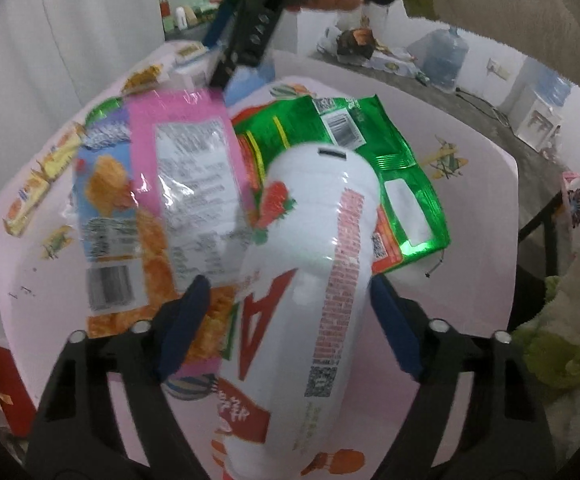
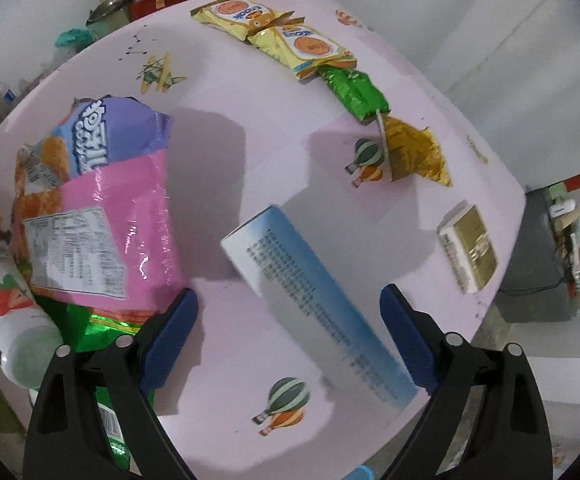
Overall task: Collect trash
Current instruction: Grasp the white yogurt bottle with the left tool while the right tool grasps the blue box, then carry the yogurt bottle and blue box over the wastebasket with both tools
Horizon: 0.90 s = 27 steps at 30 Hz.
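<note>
**Bottle and carton between spread jaws on the pink counter**

Here the left gripper (image 1: 285, 320) has its blue-padded jaws set wide, and the white plastic bottle with a strawberry picture and red lettering (image 1: 314, 280) lies between them; the right pad sits against the bottle's side, while whether the left pad touches it cannot be told. The bottle rests across a shiny green foil snack bag (image 1: 390, 160), just beside a pink and blue crisp packet with a printed label (image 1: 185, 176). All of it lies on the pale pink counter printed with balloons and planes (image 1: 470, 248).

The right gripper (image 2: 290, 316) is likewise spread wide, its jaws holding nothing: a long blue and white carton (image 2: 314, 304) lies tilted between the pads, clear of both. Beyond the carton, near the counter's far edge, are yellow biscuit wrappers (image 2: 277, 36), a small green foil wrapper (image 2: 354, 92), and a crumpled gold wrapper (image 2: 414, 152). A flat gold and white box (image 2: 470, 248) sits to the carton's right.
</note>
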Motion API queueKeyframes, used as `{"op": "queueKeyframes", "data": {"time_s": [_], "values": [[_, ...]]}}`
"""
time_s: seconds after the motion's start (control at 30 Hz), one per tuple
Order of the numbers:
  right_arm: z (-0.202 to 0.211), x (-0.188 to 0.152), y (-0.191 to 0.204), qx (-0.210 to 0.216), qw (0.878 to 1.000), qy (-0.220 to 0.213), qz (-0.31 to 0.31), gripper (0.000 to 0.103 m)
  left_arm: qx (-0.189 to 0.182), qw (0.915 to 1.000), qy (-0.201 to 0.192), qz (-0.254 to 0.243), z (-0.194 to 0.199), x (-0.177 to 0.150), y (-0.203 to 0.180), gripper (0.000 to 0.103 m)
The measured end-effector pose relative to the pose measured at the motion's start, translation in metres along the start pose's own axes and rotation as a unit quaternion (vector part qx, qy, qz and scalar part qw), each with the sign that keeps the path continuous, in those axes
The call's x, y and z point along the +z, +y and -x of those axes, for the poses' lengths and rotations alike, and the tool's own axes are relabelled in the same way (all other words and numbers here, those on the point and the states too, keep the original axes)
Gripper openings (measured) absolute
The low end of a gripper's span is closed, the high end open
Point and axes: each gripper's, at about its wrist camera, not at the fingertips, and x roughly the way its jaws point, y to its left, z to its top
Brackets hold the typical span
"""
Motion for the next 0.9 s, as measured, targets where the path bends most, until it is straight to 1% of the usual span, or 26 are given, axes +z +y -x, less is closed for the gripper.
{"op": "queueKeyframes", "data": {"time_s": [0.07,0.1,0.2,0.23,0.27,0.37,0.4,0.47,0.57,0.77,0.87,0.9], "values": [[-0.001,0.002,-0.002,-0.007,1.0,0.004,0.002,0.082,-0.005,1.0,0.008,0.001,-0.003,-0.001,-0.001,0.065],[-0.004,0.002,-0.002,-0.011,1.0,0.011,0.005,0.081,-0.005,0.9999,0.01,0.0,-0.004,-0.002,-0.003,0.064],[-0.012,0.003,0.004,-0.024,0.999,0.031,0.025,0.071,0.004,0.9999,0.012,-0.002,-0.005,-0.003,-0.008,0.062],[-0.014,0.003,0.006,-0.027,0.999,0.035,0.029,0.064,0.006,0.9999,0.012,0.0,-0.005,-0.003,-0.008,0.062],[-0.014,0.003,0.008,-0.031,0.998,0.037,0.032,0.06,0.009,0.9999,0.013,0.003,-0.004,-0.003,-0.009,0.061],[-0.012,0.003,0.012,-0.032,0.998,0.034,0.037,0.051,0.016,0.9997,0.012,0.011,-0.002,-0.004,-0.01,0.06],[-0.011,0.002,0.012,-0.034,0.998,0.032,0.036,0.05,0.018,0.9997,0.011,0.013,-0.001,-0.004,-0.01,0.06],[-0.007,0.0,0.013,-0.041,0.998,0.027,0.036,0.043,0.023,0.9996,0.007,0.013,0.002,-0.005,-0.014,0.06],[0.0,-0.004,0.015,-0.053,0.998,0.016,0.031,0.036,0.027,0.9993,-0.004,0.024,0.009,-0.006,-0.015,0.059],[0.022,-0.021,0.012,-0.072,0.997,-0.024,-0.02,0.031,0.028,0.997,-0.019,0.07,0.022,-0.008,-0.012,0.058],[0.033,-0.035,0.007,-0.106,0.991,-0.049,-0.065,0.03,0.041,0.9935,-0.037,0.099,0.032,-0.012,-0.01,0.058],[0.038,-0.04,0.005,-0.11,0.988,-0.059,-0.086,0.03,0.047,0.992,-0.044,0.109,0.035,-0.013,-0.01,0.058]]}}
